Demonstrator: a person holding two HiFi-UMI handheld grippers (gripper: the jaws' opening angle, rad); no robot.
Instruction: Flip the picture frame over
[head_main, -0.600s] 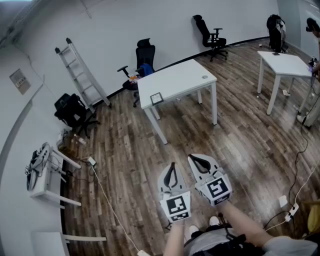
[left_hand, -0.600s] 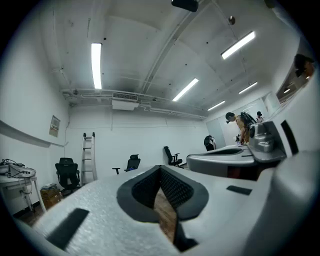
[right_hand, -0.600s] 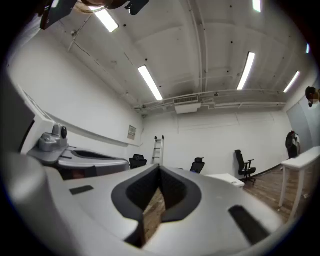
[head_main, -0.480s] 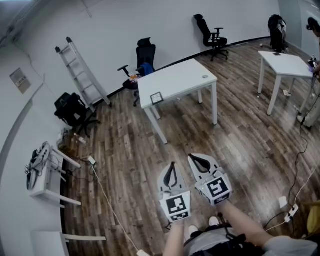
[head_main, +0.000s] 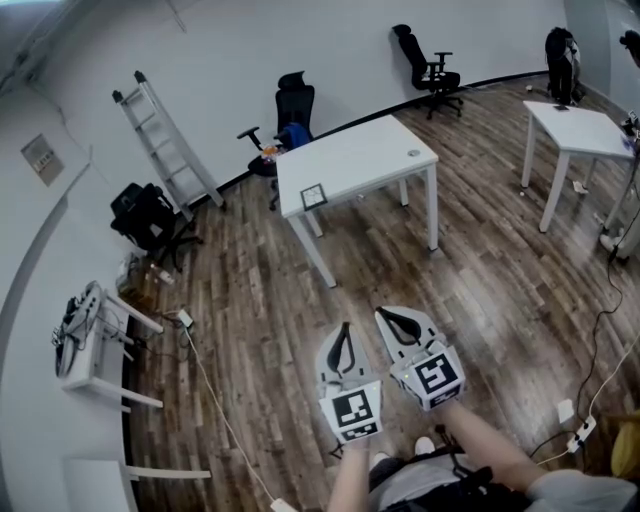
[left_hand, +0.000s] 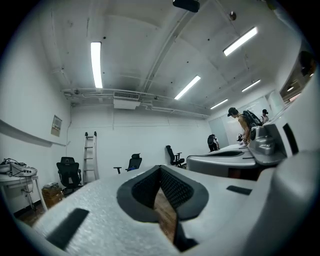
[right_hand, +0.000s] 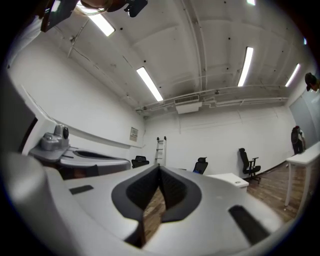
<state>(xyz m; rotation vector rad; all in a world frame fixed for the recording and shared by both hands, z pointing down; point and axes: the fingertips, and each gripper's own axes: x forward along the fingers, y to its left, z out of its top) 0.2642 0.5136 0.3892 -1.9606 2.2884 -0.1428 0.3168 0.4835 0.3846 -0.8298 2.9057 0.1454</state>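
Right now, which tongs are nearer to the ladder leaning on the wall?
Left. The left tongs are on the side of the ladder; the right tongs are beside them, farther away.

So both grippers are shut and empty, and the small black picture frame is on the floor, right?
No: the head view shows the small black picture frame on the white rectangular table. Left gripper and right gripper are shut and empty.

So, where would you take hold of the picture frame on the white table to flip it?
The picture frame seems to lie flat by the near corner of the white table. So probably pinch its thin dark border on the side facing that corner, coming in low from there: nothing else sticks up to grip, and it avoids reaching across the top.
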